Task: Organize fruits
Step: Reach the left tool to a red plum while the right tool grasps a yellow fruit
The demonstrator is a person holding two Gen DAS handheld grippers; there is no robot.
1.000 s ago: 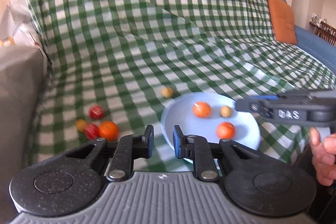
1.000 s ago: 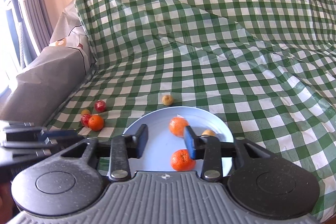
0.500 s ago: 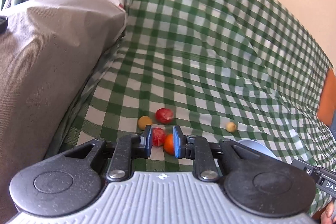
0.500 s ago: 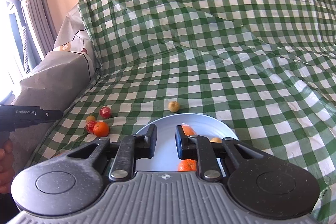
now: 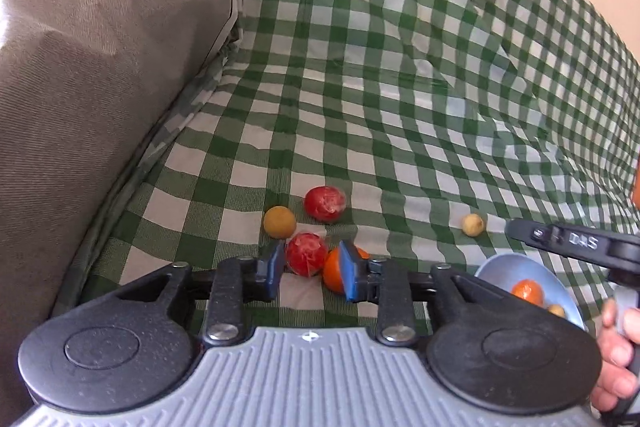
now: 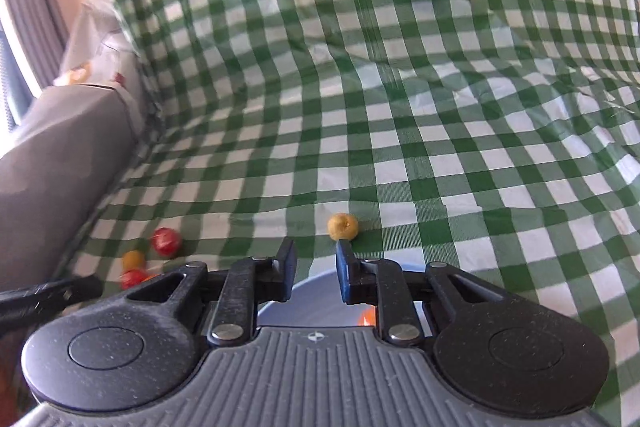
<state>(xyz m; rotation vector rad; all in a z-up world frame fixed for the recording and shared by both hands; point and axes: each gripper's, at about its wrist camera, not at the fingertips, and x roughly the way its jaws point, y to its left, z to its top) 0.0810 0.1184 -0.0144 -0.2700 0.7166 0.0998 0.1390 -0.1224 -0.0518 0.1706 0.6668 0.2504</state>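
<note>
In the left wrist view my left gripper [image 5: 310, 273] is open, just short of a red fruit [image 5: 306, 253] seen between its fingers. An orange [image 5: 334, 271] lies right of it, a yellow fruit [image 5: 279, 221] and a second red fruit [image 5: 325, 203] just beyond. A small tan fruit [image 5: 473, 224] lies apart to the right. The blue plate [image 5: 496, 269] holds an orange [image 5: 528, 291]. In the right wrist view my right gripper [image 6: 316, 273] is open and empty above the plate [image 6: 320, 297], near the tan fruit [image 6: 343, 225].
A green checked cloth [image 5: 400, 87] covers the sofa seat and back. A grey covered armrest [image 5: 80, 87] rises on the left, close to the fruit cluster. The other gripper and a hand [image 5: 616, 359] show at the right edge of the left wrist view.
My left gripper swung left from the plate to the fruit cluster, closed in on the red fruit and opened wider. My right gripper moved forward over the plate toward the tan fruit.
</note>
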